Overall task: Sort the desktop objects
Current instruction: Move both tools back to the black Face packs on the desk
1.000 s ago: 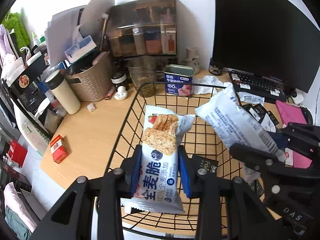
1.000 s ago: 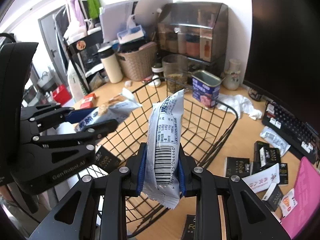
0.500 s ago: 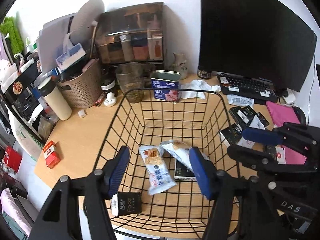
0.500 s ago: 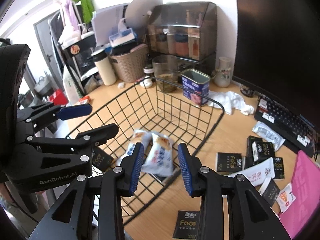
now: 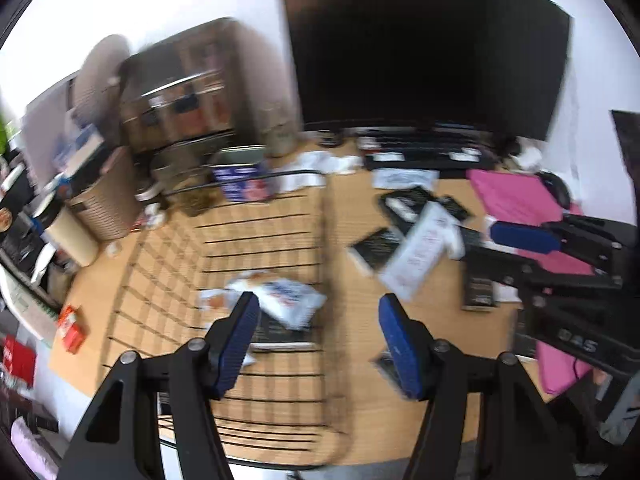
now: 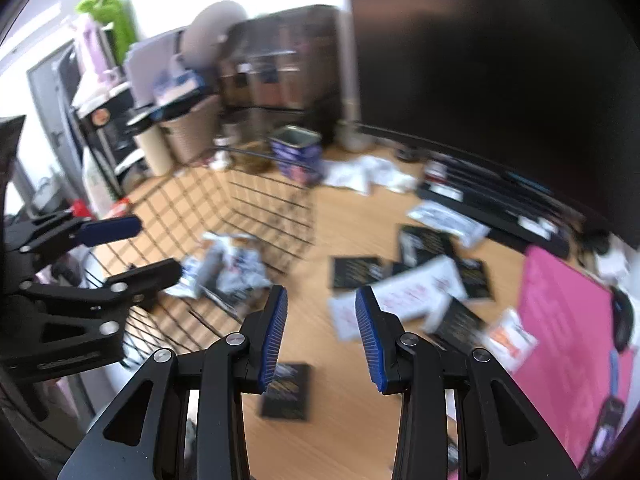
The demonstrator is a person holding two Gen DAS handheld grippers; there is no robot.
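Both views are blurred by motion. A black wire basket [image 5: 324, 240] [image 6: 272, 204] stands on the wooden desk, with two white snack packets [image 5: 280, 296] [image 6: 228, 268] lying in its bottom. My left gripper [image 5: 316, 312] hangs open and empty above the basket's right rim. My right gripper [image 6: 320, 312] is open and empty over bare desk right of the basket. Ahead of it lie a white packet [image 6: 408, 292] [image 5: 420, 252] and several black sachets [image 6: 356, 272] [image 5: 376, 244]. One black sachet [image 6: 286, 392] lies near the right gripper's left finger.
A pink notebook [image 6: 576, 344] [image 5: 520, 208] lies at the right. A keyboard [image 6: 492, 204] and dark monitor [image 5: 420, 48] stand behind. A blue tin [image 5: 240, 180], woven basket [image 5: 104, 200], storage box [image 5: 180, 92], cream tumbler [image 5: 72, 232] and red box [image 5: 72, 328] crowd the left and back.
Both grippers let go of their snack packets, which now lie in the basket. Both have since swung to the right, toward the sachets on the desk.
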